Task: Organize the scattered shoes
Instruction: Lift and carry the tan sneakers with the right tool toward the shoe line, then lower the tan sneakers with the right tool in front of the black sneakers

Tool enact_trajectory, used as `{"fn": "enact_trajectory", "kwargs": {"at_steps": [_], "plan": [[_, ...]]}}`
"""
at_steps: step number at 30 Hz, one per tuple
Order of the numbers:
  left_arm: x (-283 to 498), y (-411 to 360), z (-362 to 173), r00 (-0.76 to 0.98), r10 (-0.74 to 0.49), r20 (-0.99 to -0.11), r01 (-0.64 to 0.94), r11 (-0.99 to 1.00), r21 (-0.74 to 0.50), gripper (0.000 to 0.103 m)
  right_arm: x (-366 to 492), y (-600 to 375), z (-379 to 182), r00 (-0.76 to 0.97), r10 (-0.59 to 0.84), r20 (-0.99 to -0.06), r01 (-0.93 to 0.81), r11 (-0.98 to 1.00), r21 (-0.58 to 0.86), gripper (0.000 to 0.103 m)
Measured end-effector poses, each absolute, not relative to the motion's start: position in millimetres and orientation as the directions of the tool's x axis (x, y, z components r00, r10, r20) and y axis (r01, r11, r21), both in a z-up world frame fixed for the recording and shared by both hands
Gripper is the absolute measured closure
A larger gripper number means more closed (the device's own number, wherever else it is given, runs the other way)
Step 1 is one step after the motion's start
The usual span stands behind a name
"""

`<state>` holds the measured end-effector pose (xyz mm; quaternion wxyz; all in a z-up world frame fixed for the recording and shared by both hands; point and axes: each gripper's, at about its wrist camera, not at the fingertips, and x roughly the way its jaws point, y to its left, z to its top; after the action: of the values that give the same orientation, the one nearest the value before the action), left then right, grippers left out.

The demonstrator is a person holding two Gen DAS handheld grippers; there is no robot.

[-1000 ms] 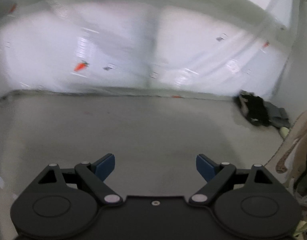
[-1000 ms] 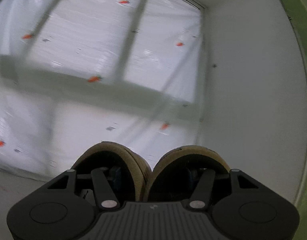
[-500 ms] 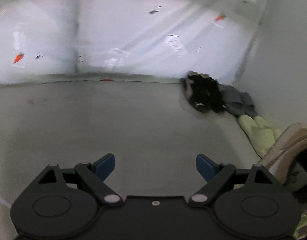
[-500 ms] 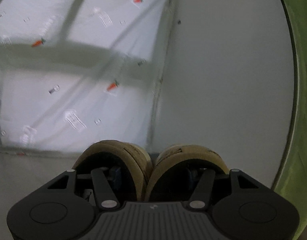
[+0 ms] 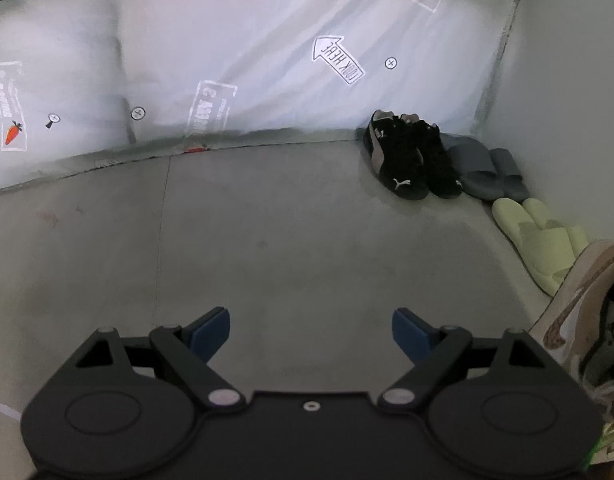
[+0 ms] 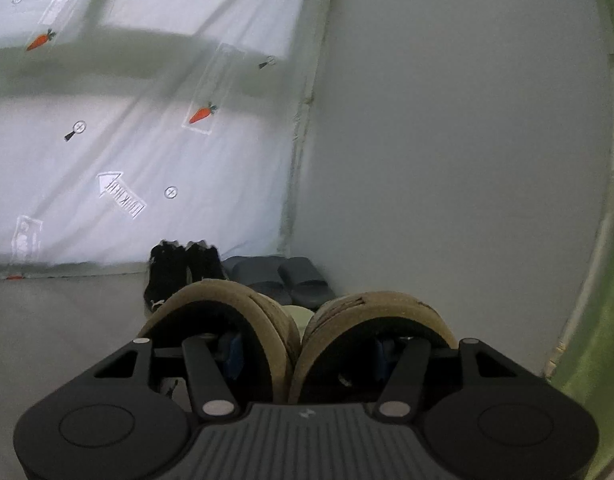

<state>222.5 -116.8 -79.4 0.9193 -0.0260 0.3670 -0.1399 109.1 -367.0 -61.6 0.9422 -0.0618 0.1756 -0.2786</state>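
My right gripper (image 6: 307,352) is shut on a pair of tan sneakers (image 6: 247,312), one finger inside each shoe, pressing their inner walls together. The pair hangs heels-up in front of the room corner and also shows at the right edge of the left wrist view as tan sneakers (image 5: 587,312). Along the wall sit black sneakers (image 5: 407,160), grey slides (image 5: 487,168) and pale green slippers (image 5: 543,240), side by side. The black sneakers (image 6: 167,276) and grey slides (image 6: 291,280) appear just beyond the held pair. My left gripper (image 5: 311,332) is open and holds nothing, above bare floor.
A grey concrete floor (image 5: 267,240) runs to a white sheet (image 5: 227,60) printed with carrots and arrows. A plain white wall (image 6: 467,160) meets it at the corner. A green surface (image 6: 603,320) borders the right edge.
Both views have swung toward the corner and tipped down. The row of shoes by the wall is now larger and nearer. The tan pair stays gripped; the left gripper stays open.
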Motion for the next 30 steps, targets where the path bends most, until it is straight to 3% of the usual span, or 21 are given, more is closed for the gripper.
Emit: {"fn": "enact_trajectory", "kwargs": {"at_steps": [13, 23, 30], "plan": [[289, -212, -83, 0.652, -0.151, -0.743, 0.105, 0.988, -0.109, 0.014, 216, -443, -100, 0.808, -0.287, -0.515, 0.282, 0.955, -0.089, 0.044], [370, -256, -109, 0.570, -0.074, -0.819, 0.056, 0.997, -0.051, 0.014, 331, -467, -142, 0.658, -0.123, -0.743, 0.194, 0.981, 0.009, 0.044], [414, -270, -123, 0.544, -0.075, -0.836, 0.066, 0.997, -0.047, 0.014, 381, -477, -150, 0.614, -0.080, -0.786, 0.174, 0.984, 0.036, 0.042]]}}
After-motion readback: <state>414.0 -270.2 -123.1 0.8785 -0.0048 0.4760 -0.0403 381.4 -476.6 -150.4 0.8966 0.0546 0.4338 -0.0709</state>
